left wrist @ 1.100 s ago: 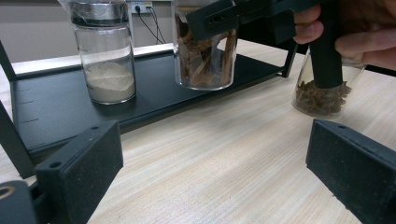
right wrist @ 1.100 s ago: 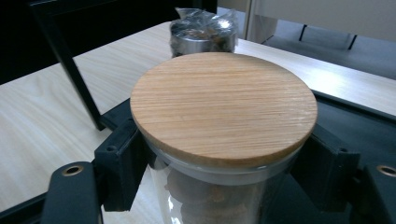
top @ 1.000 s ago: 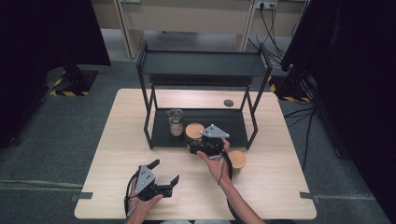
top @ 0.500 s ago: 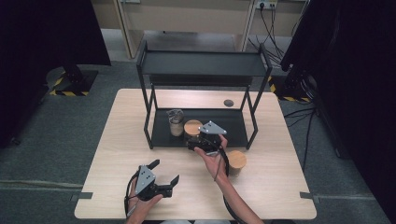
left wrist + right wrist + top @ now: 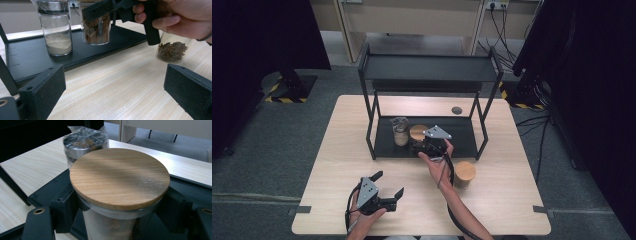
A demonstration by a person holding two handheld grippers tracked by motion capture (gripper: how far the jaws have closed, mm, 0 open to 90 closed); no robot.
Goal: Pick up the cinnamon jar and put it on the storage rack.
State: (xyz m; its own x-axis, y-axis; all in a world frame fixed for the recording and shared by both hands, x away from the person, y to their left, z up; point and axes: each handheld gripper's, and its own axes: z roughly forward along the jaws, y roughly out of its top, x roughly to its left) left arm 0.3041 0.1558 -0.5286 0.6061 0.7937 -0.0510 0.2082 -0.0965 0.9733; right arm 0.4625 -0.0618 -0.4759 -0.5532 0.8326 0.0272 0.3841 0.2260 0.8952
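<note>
High view: a pale wooden table [image 5: 337, 165] on grey floor carries a black rack [image 5: 427, 75]; the right gripper [image 5: 428, 145] clamps a wooden-lidded jar [image 5: 418, 132] on its lower shelf.

Left gripper view: the left gripper [image 5: 112, 92] gapes open above bare tabletop.

Right gripper view: the jaws hug the jar's glass under its lid [image 5: 120, 177].

Wooden table [image 5: 337, 165] bears black rack [image 5: 427, 75] (two-tiered) and jar [image 5: 464, 174].

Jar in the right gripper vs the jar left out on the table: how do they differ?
The gripped jar stands on the rack's lower shelf, with the right gripper shut around it; the table jar stands on the tabletop, untouched. The gripped jar holds reddish-brown chunks; the table jar holds a low layer of dark, leafy bits. Both are clear glass with round wooden lids.
</note>
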